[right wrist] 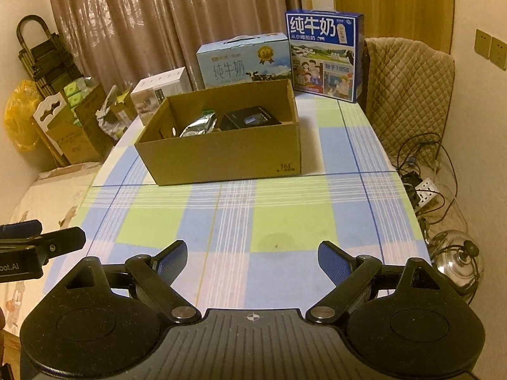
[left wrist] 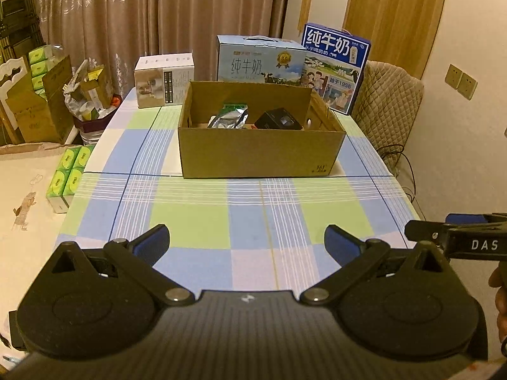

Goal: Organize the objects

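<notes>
While tilting down toward the checked desk [left wrist: 190, 221], hovering side by side above its near edge: left claw [left wrist: 247, 240] with blue pads spread wide, pinching nothing; right claw [right wrist: 252, 259] likewise spread wide and pinching nothing. Showing as a black finger tip at the right border of the left wrist view, and the left one's tip poking in at the left border of the right wrist view, so sitting close together and roughly level with each other. Peeking in at the lower right corner of the left view, part of a hand [left wrist: 499, 297] gripping the right tool. Sitting farther back, mid-desk, well apart from both claws: open cardboard box [left wrist: 263, 152], holding a silver foil pouch [left wrist: 226, 120] beside a black case [left wrist: 279, 119]. Standing behind the box along the far edge: a white carton [left wrist: 163, 80], a light blue milk carton [left wrist: 259, 60] and a dark blue milk carton [left wrist: 332, 66], all upright.
</notes>
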